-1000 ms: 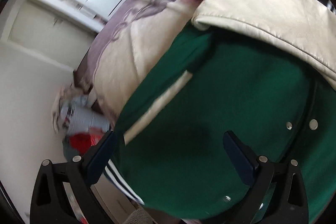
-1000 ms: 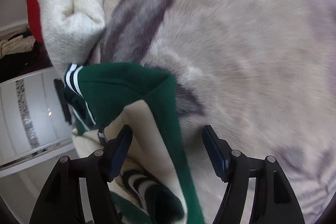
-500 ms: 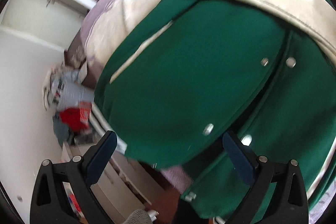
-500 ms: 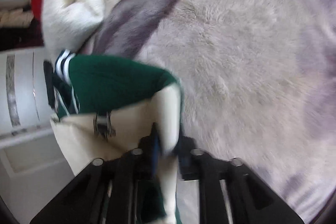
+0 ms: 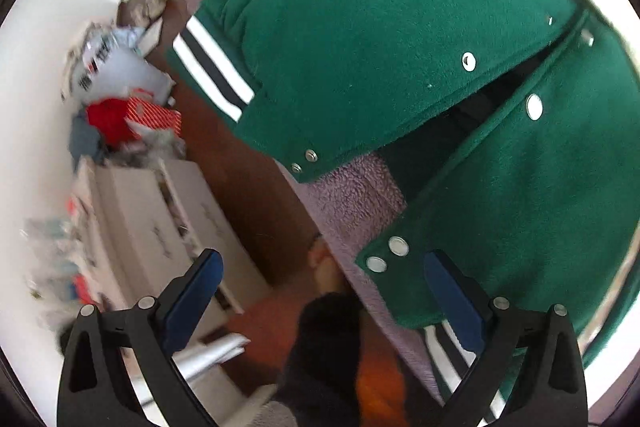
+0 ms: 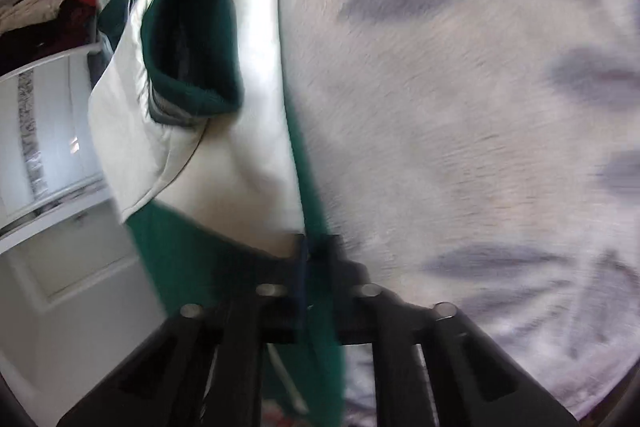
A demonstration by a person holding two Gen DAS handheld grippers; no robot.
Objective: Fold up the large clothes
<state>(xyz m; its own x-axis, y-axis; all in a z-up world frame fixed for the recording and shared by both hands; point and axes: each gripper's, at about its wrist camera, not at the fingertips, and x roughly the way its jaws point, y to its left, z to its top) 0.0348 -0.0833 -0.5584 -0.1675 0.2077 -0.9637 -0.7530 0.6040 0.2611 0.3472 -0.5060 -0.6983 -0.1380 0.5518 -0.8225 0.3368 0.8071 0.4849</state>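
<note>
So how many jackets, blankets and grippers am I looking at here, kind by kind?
green jacket: 1
floral blanket: 1
grippers: 2, the left gripper open, the right gripper shut on the green jacket
total: 4

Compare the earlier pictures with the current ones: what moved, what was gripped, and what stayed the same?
The right gripper closed its jaws on the green jacket at a cream sleeve and lifted it. The left gripper travelled from the jacket's middle to its snap-buttoned corner at the bed edge. Its jaws stayed open and empty.
</note>
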